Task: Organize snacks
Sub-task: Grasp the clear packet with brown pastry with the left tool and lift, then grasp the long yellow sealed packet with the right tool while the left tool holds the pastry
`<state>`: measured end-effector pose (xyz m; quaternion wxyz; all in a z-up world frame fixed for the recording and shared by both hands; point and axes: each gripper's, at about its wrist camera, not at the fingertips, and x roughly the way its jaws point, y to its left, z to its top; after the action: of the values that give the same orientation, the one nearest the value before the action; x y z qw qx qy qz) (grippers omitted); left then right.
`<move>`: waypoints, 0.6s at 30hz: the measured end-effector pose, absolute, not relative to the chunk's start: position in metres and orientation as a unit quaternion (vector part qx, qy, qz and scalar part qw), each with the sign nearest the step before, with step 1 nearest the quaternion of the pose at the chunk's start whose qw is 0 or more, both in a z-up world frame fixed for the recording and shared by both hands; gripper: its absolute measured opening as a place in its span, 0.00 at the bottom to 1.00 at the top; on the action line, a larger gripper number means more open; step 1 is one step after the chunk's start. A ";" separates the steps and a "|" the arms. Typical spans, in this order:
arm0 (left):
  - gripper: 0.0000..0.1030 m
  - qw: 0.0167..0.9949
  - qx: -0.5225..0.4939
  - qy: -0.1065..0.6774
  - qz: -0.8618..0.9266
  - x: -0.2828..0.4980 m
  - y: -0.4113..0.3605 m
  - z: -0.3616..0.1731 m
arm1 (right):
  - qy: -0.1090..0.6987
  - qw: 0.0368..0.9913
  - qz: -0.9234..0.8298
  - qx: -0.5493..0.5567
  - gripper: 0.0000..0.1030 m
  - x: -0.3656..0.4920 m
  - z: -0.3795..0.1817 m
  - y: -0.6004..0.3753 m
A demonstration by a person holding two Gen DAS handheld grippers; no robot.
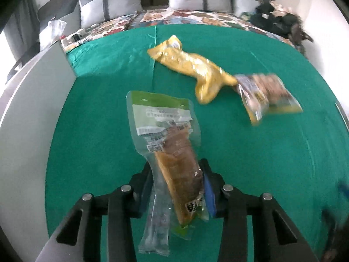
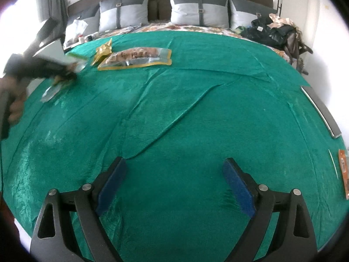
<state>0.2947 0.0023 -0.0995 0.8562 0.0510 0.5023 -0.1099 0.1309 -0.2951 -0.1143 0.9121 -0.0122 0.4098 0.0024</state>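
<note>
My left gripper [image 1: 176,168] is shut on a clear snack packet [image 1: 172,148] with a green top, white labels and a brown slab inside; the packet's lower end hangs below the jaws. Beyond it on the green cloth [image 1: 104,100] lie a crumpled yellow packet [image 1: 192,65] and a clear packet of brown pieces with a yellow rim [image 1: 268,93]. In the right wrist view the left gripper [image 2: 56,74] shows blurred at far left, with a person's hand behind it. My right gripper [image 2: 174,163] stands open over bare cloth, nothing between its blue pads [image 2: 111,183].
A white panel [image 1: 32,100] borders the cloth's left edge. Grey pillows [image 2: 198,8] and a floral sheet [image 1: 185,17] lie behind, with dark bags [image 2: 274,32] at back right. An orange packet [image 2: 343,172] sits at the cloth's right edge.
</note>
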 end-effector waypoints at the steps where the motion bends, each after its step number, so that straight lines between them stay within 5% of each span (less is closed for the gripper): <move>1: 0.39 0.856 0.051 0.502 -0.114 0.283 0.011 -0.100 | 0.410 0.912 0.002 -0.012 0.90 0.131 -0.114 -0.295; 5: 0.45 0.862 0.048 0.493 -0.107 0.242 0.041 -0.103 | 0.410 0.912 0.002 -0.012 0.90 0.131 -0.114 -0.295; 7: 0.72 0.863 0.046 0.495 -0.094 0.236 0.052 -0.109 | 0.409 0.912 0.002 -0.012 0.90 0.131 -0.114 -0.296; 12: 0.98 0.879 0.027 0.471 -0.066 0.233 0.075 -0.121 | 0.407 0.913 0.000 -0.012 0.90 0.129 -0.113 -0.295; 18: 1.00 0.887 0.027 0.458 -0.060 0.233 0.074 -0.125 | 0.408 0.913 0.001 -0.012 0.90 0.129 -0.113 -0.296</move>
<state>0.2330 0.0736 -0.1245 0.8866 0.0267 0.4578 -0.0599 0.1290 -0.2957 -0.1129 0.9128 -0.0123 0.4082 0.0010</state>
